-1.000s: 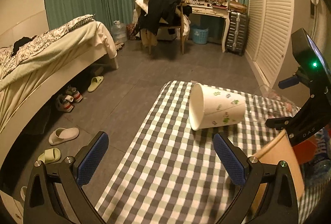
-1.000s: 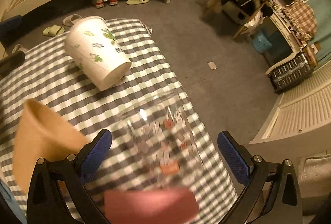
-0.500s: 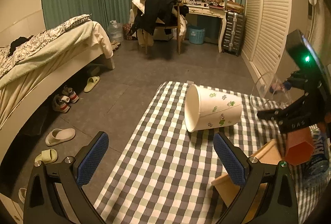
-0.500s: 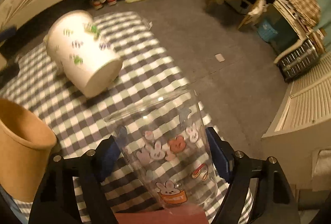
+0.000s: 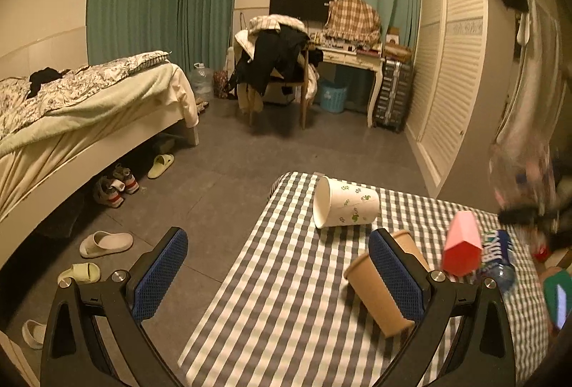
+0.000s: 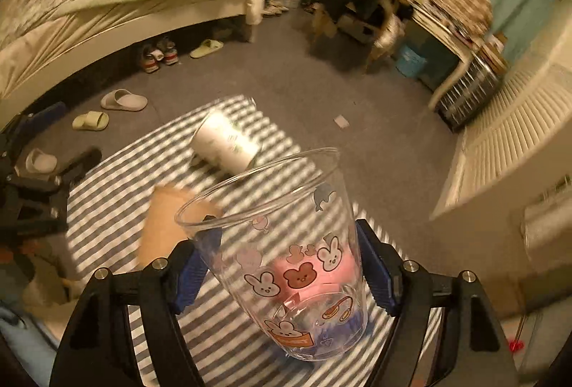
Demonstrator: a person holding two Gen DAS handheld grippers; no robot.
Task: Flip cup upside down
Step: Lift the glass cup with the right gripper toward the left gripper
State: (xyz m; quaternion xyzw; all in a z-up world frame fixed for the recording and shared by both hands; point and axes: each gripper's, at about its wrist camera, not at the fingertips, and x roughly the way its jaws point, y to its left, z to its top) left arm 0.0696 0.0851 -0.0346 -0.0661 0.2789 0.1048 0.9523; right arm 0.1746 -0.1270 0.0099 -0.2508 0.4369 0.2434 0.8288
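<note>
Over the checked bench point(image 5: 286, 297), left hand-held gripper point(image 5: 279, 274) hangs released, holding nothing. White paper cup point(image 5: 345, 207) and brown paper cup point(image 5: 379, 292) lie on their sides below. Right hand-held gripper point(image 6: 286, 270) grasps clear printed cup point(image 6: 286, 254), lifted, mouth forward; flip and set-down remain. Pink block point(image 5: 461, 245) and bottle point(image 5: 498, 258) crowd the landing area

Bedroom in a home, as we recorded it: unmade bed point(image 5: 82, 101) at nine o'clock, slippers point(image 5: 106, 244) and shoes point(image 5: 114, 185) on the floor beside it; clothes-heaped chair point(image 5: 277, 65), desk point(image 5: 352, 56) and dark screen point(image 5: 301, 3) at twelve; green curtains point(image 5: 143, 0); louvred wardrobe doors point(image 5: 454, 65) at two.
</note>
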